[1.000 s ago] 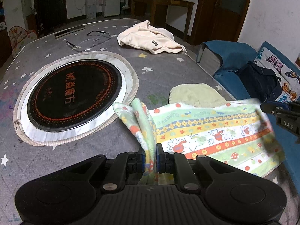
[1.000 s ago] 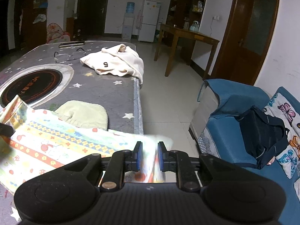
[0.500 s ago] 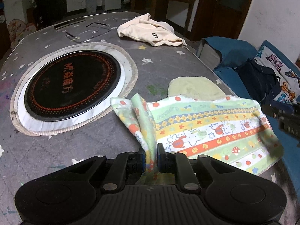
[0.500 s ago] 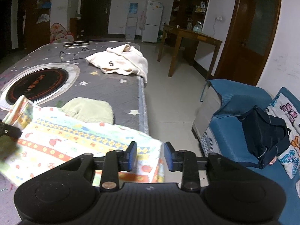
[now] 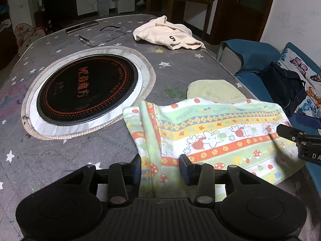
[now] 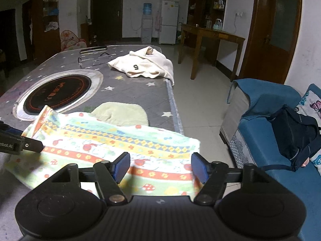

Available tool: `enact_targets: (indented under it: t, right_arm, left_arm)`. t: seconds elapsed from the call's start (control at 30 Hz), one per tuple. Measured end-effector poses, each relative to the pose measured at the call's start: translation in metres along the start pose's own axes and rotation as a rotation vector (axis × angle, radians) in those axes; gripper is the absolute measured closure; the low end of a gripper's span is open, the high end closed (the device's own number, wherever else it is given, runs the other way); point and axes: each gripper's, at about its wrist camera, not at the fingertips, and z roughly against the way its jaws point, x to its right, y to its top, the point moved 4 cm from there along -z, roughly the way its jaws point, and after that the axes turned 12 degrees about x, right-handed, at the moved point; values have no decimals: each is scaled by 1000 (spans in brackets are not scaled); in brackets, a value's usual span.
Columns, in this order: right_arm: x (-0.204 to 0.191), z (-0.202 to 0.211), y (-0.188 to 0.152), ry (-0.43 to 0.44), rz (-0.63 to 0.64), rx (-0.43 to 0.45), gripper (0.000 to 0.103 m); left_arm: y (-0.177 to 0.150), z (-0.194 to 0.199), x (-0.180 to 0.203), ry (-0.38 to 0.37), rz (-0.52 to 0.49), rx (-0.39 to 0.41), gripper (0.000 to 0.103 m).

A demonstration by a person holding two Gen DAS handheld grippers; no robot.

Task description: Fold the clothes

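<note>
A patterned cloth (image 5: pixel 216 128) with orange, yellow and green bands lies across the near right corner of the grey starred table (image 5: pixel 60 156). Its left edge is bunched into a ridge that runs between the jaws of my left gripper (image 5: pixel 160 165), which are opening and no longer press on it. My right gripper (image 6: pixel 160 167) hangs over the cloth (image 6: pixel 124 140) at its right end, jaws opening wide, pads clear of the fabric. A folded pale green cloth (image 5: pixel 212 91) lies just beyond it. A cream garment (image 5: pixel 168 34) marked with a 5 sits crumpled at the far side.
A round black cooktop (image 5: pixel 86 90) with a silver rim is set into the table on the left. Clothes hangers (image 5: pixel 100 36) lie at the far edge. A blue sofa (image 6: pixel 260 132) with a dark bag (image 6: pixel 295 134) stands to the right, across a strip of tiled floor.
Both grippers have let go of the patterned cloth, their jaws spreading from pinched to wide. The cloth has settled flat onto the table, and the right gripper has shifted a little sideways.
</note>
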Motion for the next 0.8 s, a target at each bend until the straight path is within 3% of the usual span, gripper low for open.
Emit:
enact_targets:
  t: [0.17, 0.3, 0.67, 0.8]
  right_arm:
    - [-9, 8, -2, 17, -12, -5, 20]
    - [-17, 17, -4, 32, -40, -15, 18]
    - [-39, 41, -15, 28, -57, -31, 1]
    - [-46, 50, -22, 26, -65, -34, 0]
  left_arm:
    - [-5, 9, 1, -8, -2, 8, 53]
    - [-10, 18, 2, -4, -13, 11, 48]
    - [-29, 43, 5, -3, -45, 21, 36]
    - [-37, 51, 8, -4, -63, 26, 33]
